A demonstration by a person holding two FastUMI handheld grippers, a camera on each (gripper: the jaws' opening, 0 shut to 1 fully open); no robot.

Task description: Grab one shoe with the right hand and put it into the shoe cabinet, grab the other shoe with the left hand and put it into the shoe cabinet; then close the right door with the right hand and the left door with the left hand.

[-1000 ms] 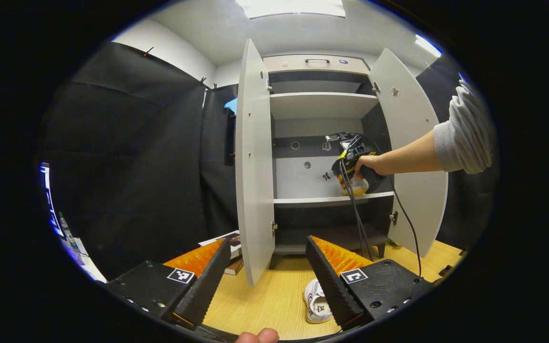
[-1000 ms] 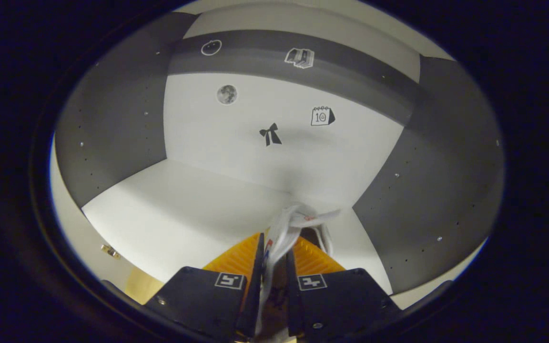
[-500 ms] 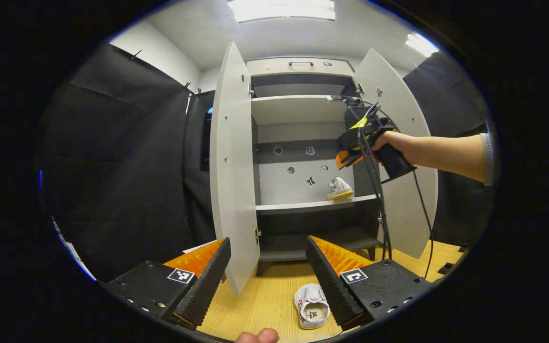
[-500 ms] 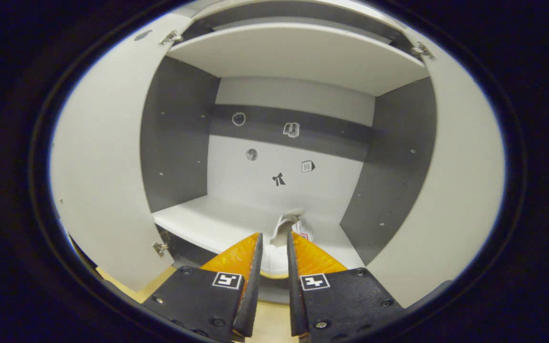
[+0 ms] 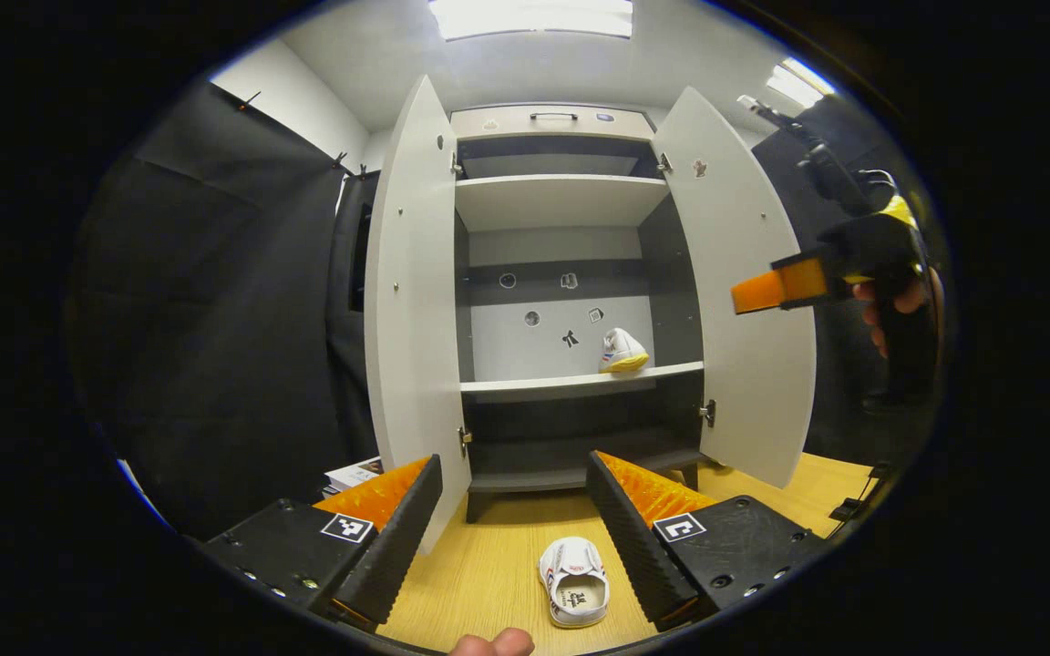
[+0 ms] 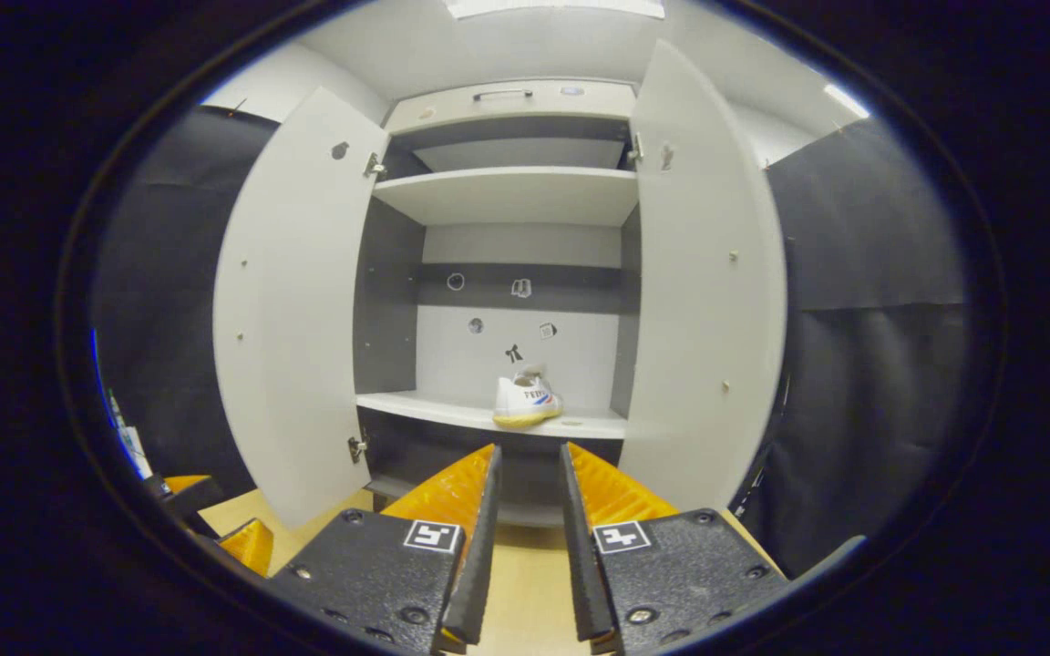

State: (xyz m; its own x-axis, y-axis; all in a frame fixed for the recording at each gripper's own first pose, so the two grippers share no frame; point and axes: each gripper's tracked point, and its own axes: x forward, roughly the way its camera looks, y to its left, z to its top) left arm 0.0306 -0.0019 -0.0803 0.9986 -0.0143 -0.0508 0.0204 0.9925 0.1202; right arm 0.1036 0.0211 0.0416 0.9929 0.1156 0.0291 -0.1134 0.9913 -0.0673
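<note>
A white shoe with a yellow sole [image 5: 622,352] [image 6: 526,402] stands on the middle shelf of the open shoe cabinet [image 5: 571,383], toward its right side. The second white shoe [image 5: 572,592] lies on the wooden floor in front of the cabinet. My left gripper [image 5: 514,538] hovers open above it, and the shoe shows just right of the gap between its fingers. My right gripper [image 6: 528,547] is back from the cabinet, level with the shelf. Its fingers stand a narrow gap apart with nothing between them. In the left gripper view the right gripper [image 5: 776,287] is in front of the right door [image 5: 735,301].
Both doors stand wide open, the left door [image 5: 411,301] [image 6: 293,310] and the right door [image 6: 703,301]. Some books [image 5: 352,474] lie on the floor left of the cabinet. Black cloth walls close in on both sides. The lower shelf [image 5: 571,474] is dark.
My right gripper let go of the shoe on the shelf, drew back out of the cabinet and swung right. The left gripper view shifted so the floor shoe sits more centrally.
</note>
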